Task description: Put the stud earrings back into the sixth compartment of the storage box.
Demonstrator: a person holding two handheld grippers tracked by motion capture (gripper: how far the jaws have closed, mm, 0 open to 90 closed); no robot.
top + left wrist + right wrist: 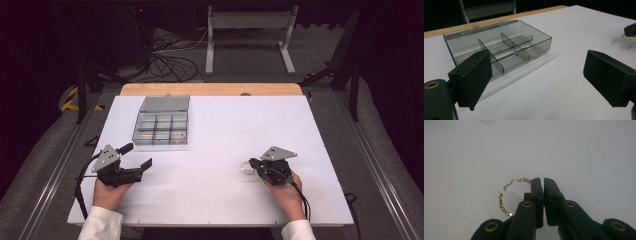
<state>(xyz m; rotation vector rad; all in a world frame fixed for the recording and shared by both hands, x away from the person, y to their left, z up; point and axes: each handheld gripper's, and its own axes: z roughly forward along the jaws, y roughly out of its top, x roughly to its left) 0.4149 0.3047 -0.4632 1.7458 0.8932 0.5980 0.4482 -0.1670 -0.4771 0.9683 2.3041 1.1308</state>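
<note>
Gold beaded bracelet pinched in the right gripper should travel level to the clear divided plastic box; left gripper gapes empty.

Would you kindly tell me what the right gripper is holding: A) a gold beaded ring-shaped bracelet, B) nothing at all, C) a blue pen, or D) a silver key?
A: in the right gripper view, the right gripper has its jaws shut on a gold beaded bracelet that curves out to their left.

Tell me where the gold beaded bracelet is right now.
The gold beaded bracelet is pinched between the shut jaws of the right gripper, at the table's near right, well apart from the clear compartment box at far left.
</note>
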